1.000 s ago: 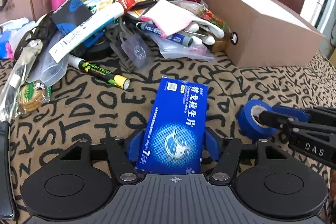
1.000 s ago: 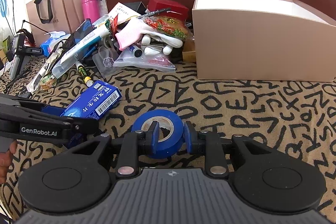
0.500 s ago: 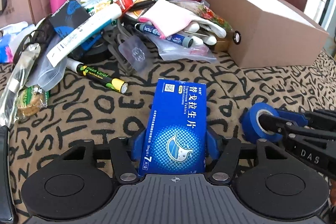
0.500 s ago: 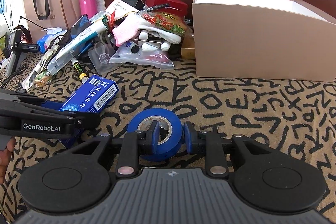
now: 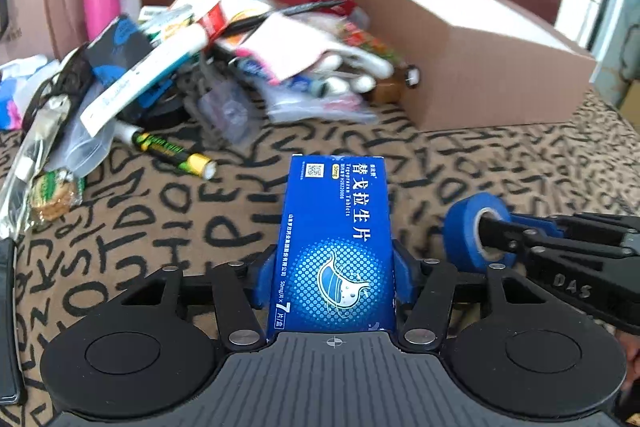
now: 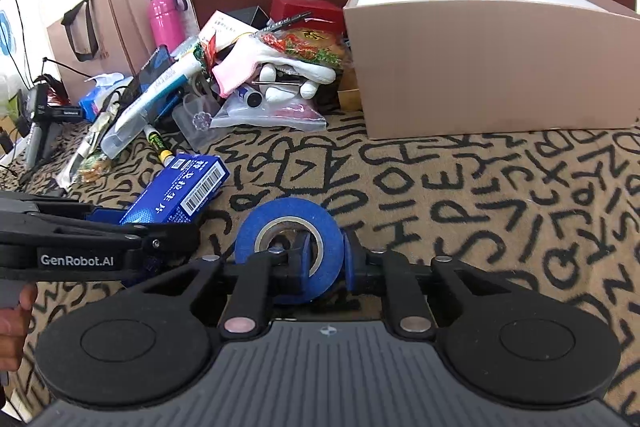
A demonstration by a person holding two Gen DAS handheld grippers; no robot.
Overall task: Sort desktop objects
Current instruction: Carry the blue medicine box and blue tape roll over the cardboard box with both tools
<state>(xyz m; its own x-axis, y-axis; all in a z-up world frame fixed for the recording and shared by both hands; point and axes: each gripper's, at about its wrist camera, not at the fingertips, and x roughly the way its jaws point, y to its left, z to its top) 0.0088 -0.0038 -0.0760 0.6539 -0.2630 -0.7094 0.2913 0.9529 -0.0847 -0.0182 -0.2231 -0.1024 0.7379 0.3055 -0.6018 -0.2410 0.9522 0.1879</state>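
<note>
I am at the pick-up step; my left gripper (image 5: 334, 277) is closing, its pads against the sides of the blue tablet box (image 5: 336, 243) between them; my right gripper (image 6: 326, 259) pinches the wall of the blue tape roll (image 6: 289, 247); next, I judge, lift both and carry them to the pink open box (image 6: 492, 67) ahead of my right gripper, beyond the patterned bench (image 6: 480, 187).

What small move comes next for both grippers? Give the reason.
Probably lift both and carry them toward the pink open box. The left gripper, jaws closing, has the blue tablet box between its pads; the right gripper pinches the wall of the blue tape roll. Both items sit low over the patterned cloth.
</note>
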